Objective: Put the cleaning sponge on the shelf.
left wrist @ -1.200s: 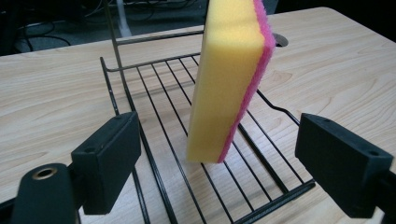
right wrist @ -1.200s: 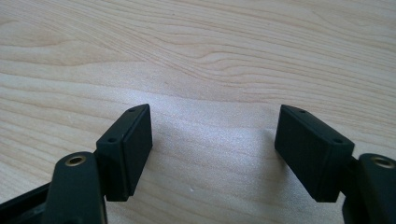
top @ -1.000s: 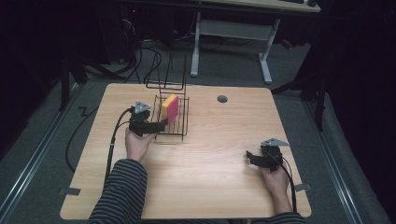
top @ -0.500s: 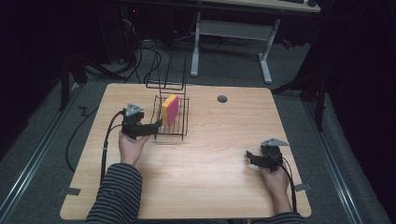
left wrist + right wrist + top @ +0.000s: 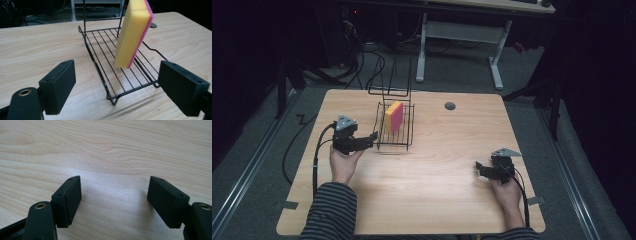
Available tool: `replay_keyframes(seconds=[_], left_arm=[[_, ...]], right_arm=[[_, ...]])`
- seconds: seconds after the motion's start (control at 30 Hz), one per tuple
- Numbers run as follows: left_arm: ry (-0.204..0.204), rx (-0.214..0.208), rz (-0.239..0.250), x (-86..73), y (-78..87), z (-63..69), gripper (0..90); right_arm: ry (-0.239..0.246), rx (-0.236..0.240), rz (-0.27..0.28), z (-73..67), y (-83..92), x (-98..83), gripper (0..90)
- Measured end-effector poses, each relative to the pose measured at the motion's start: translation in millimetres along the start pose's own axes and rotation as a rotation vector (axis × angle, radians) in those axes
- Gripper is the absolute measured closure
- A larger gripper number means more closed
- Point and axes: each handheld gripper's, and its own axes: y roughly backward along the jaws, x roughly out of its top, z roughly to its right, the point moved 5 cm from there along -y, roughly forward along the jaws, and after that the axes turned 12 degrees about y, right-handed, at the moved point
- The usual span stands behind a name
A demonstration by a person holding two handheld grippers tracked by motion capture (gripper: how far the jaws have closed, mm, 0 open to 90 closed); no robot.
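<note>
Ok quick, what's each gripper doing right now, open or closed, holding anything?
Left gripper: open, empty, facing the black wire rack.
Right gripper: open, empty, over the wooden table.

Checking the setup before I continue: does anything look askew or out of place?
Only the sponge: it stands on edge in the wire rack, tilted rather than flat. Nothing looks spilled or damaged.

Looks like a lab or test room w/ dark surroundings: a lone wooden table (image 5: 422,200) on grey carpet (image 5: 537,65), loose cables (image 5: 362,55) on the far-left floor, a height-adjustable desk frame (image 5: 462,30) at far side.
</note>
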Motion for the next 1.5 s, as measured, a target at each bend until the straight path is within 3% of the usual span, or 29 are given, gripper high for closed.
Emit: replay_keyframes(seconds=[0.2, 0.87, 1.5], left_arm=[[0.021, 0.003, 0.037, 2.4, 13.4, -3.4, 15.9], [0.083, 0.041, 0.085, -8.6, 45.4, -26.7, 15.9], [0.126, 0.072, 0.086, -28.0, 60.7, -41.5, 16.1]], right_arm=[[-0.002, 0.0, -0.001, -0.1, 0.1, 0.0, 27.9], [0.0, 0.0, 0.0, 0.0, 0.0, 0.0, 27.9], [0.0, 0.0, 0.0, 0.0, 0.0, 0.0, 27.9]])
